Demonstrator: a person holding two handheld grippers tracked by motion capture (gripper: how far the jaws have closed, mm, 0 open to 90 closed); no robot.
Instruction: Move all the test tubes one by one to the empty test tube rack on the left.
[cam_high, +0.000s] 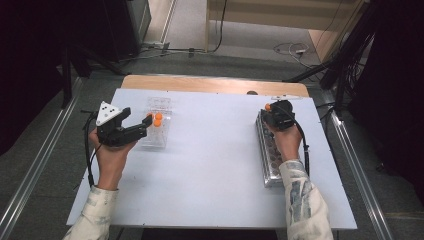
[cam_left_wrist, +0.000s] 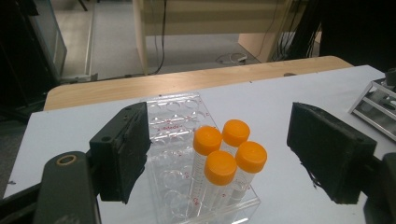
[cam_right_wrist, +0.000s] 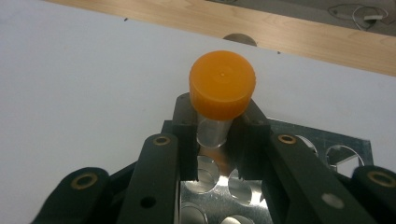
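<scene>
1. Nearest the person, the right gripper (cam_right_wrist: 218, 140) has its jaws clamped on an orange-capped tube (cam_right_wrist: 221, 91), pads pinching the clear barrel just under the cap. No earlier motion can be told from these pictures.
2. That tube stands upright over the far end of the metal rack (cam_high: 267, 150), above its round holes; whether its tip is seated in a hole I cannot tell.
3. Handling, as I judge it: the tube looks light and stiff, thin clear plastic with a smooth, likely slippery wall. Holding just below the cap is the sound place, since the cap's rim stops it sliding down through the pads. A hard squeeze could crack it; a lift straight up should avoid scraping the metal rack.
4. Well left of the metal rack, the left gripper (cam_left_wrist: 219, 149) has its jaws wide and holds nothing; they flank the clear plastic rack (cam_left_wrist: 175, 121).
5. Four more capped tubes (cam_left_wrist: 231, 158) stand bunched at that rack's near right corner, between the open jaws, untouched.
</scene>
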